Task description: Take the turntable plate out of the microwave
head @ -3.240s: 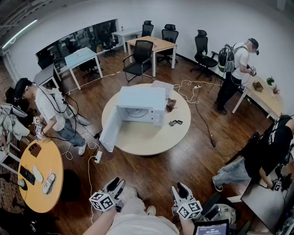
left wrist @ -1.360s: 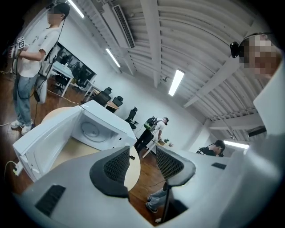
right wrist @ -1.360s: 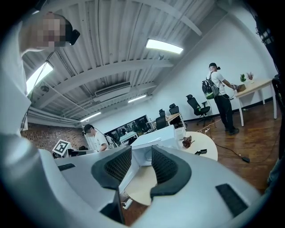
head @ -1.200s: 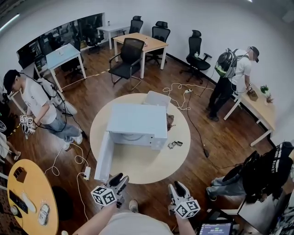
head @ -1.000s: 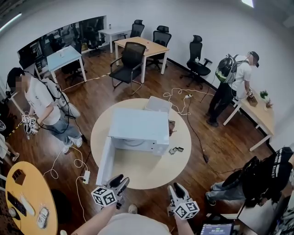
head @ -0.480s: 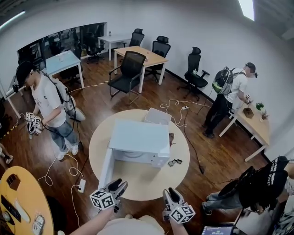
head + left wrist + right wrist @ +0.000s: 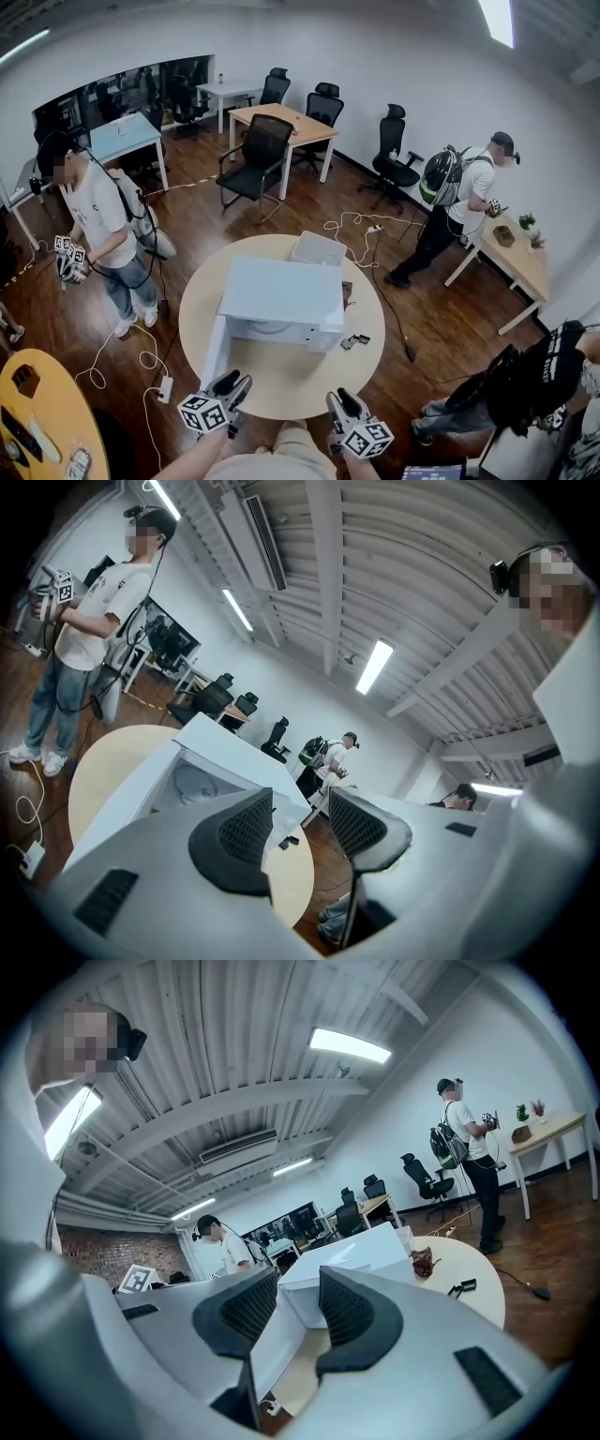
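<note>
The white microwave [image 7: 281, 298] stands in the middle of a round beige table [image 7: 309, 382], its door [image 7: 214, 350] swung open to the left. Inside the cavity lies the pale round turntable plate [image 7: 192, 785]; in the head view only its front edge [image 7: 267, 329] shows. My left gripper [image 7: 232, 385] and right gripper [image 7: 338, 403] hover at the table's near edge, both short of the microwave. Each is open with nothing between its fingers. The left gripper [image 7: 300, 822] faces the open cavity, while the right gripper [image 7: 298, 1302] looks at the microwave [image 7: 347, 1260] from the side.
A white bin [image 7: 319, 248] sits behind the microwave, with small dark clips [image 7: 354, 340] and a brown item [image 7: 347, 295] to its right. A person holding grippers [image 7: 94, 216] stands left, another with a backpack [image 7: 459, 202] right. Cables and a power strip [image 7: 165, 389] lie on the floor.
My view and both grippers have moved closer to the table's near edge. The person at left has stepped nearer, and the one with the backpack has walked left. Jaws unchanged.
</note>
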A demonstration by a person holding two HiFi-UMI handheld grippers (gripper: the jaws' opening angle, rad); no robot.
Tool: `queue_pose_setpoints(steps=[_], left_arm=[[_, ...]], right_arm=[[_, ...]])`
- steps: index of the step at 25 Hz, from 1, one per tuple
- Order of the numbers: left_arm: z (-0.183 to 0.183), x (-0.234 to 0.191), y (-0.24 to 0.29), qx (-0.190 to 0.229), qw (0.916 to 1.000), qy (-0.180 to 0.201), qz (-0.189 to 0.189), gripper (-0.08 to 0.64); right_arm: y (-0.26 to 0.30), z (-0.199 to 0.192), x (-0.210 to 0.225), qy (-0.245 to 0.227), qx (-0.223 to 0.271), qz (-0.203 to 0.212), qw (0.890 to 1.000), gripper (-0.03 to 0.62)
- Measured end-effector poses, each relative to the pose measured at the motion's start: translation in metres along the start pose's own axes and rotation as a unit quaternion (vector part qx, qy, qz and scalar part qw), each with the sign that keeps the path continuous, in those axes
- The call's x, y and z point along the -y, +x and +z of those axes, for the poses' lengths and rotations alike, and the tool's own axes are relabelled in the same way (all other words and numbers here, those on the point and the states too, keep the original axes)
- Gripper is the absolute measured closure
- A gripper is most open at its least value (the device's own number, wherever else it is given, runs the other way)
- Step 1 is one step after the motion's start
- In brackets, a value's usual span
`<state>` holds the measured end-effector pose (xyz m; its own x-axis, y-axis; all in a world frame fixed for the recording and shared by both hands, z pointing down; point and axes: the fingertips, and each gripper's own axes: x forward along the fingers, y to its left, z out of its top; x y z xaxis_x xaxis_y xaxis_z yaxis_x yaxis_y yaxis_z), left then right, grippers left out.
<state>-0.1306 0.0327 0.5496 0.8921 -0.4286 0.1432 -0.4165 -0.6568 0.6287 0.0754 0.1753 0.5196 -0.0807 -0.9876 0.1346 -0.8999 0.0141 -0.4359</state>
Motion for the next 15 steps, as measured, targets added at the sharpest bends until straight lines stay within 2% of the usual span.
queue_pose_setpoints(steps=[15], left_arm=[[0.002, -0.027, 0.041, 0.011, 0.9988, -0.021, 0.043, 0.364]], right_arm=[[0.062, 0.01, 0.035, 0.011, -0.027, 0.032, 0.999, 0.453]])
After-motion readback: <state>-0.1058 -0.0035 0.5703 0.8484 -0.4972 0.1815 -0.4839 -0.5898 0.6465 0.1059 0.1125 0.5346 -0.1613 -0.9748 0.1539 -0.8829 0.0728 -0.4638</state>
